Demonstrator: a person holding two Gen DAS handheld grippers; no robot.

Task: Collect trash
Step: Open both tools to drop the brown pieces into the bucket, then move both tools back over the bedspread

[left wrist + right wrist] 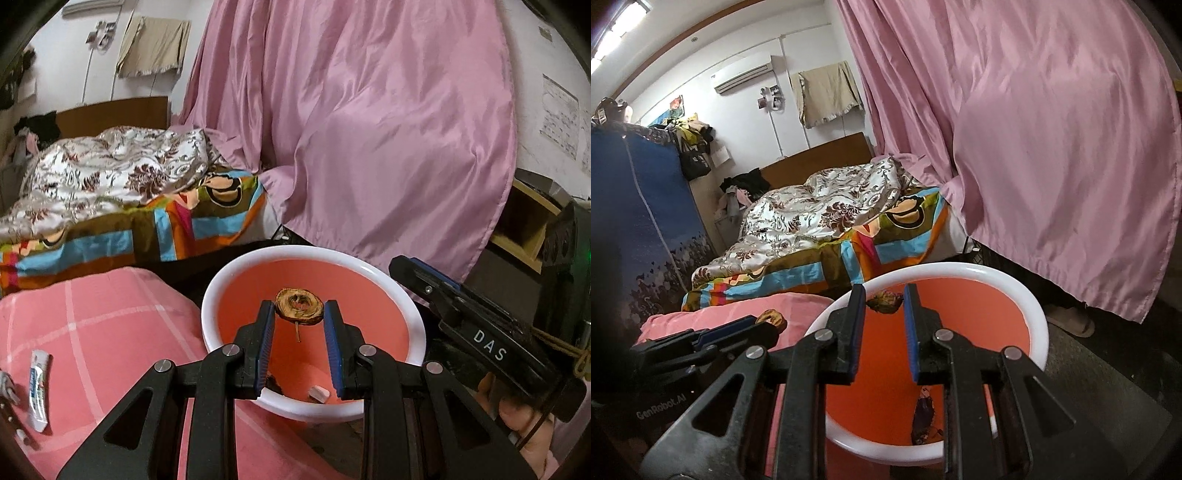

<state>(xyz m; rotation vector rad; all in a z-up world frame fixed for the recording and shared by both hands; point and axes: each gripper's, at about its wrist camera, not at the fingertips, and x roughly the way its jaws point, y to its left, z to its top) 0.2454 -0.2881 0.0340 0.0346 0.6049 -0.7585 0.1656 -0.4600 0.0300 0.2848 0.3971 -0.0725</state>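
**Both grippers holding dried scraps over the waste bin**

Readable markings: the right gripper body, seen at the right edge of the left wrist view, carries the white letters "DAS". The left gripper body, seen at the lower left of the right wrist view, carries "GenRobot.AI". A toothpaste tube (pixel 38 391) lies on the pink checked cover (pixel 110 325) at near left; its print is too small to read.

Surface and room: the pink checked cover lies to the left of the bin. Beyond it stands a bed with a patchwork sheet (pixel 147 229) and a floral satin quilt (pixel 110 166). A pink curtain (pixel 369 129) hangs at far right. An air conditioner (pixel 744 78) is mounted on the far white wall, and a blue fabric wardrobe (pixel 639 206) stands at left.

Task items: the bin (pixel 221 295) has a white rim and an orange interior; small scraps lie at its bottom. The left gripper (pixel 300 309) is narrowly set, clamping a brown, ring-shaped dried peel (pixel 299 306) above the bin opening. The right gripper (pixel 884 300) is likewise narrowly set, pinching a dark shrivelled scrap (pixel 884 301) over the bin's far rim.
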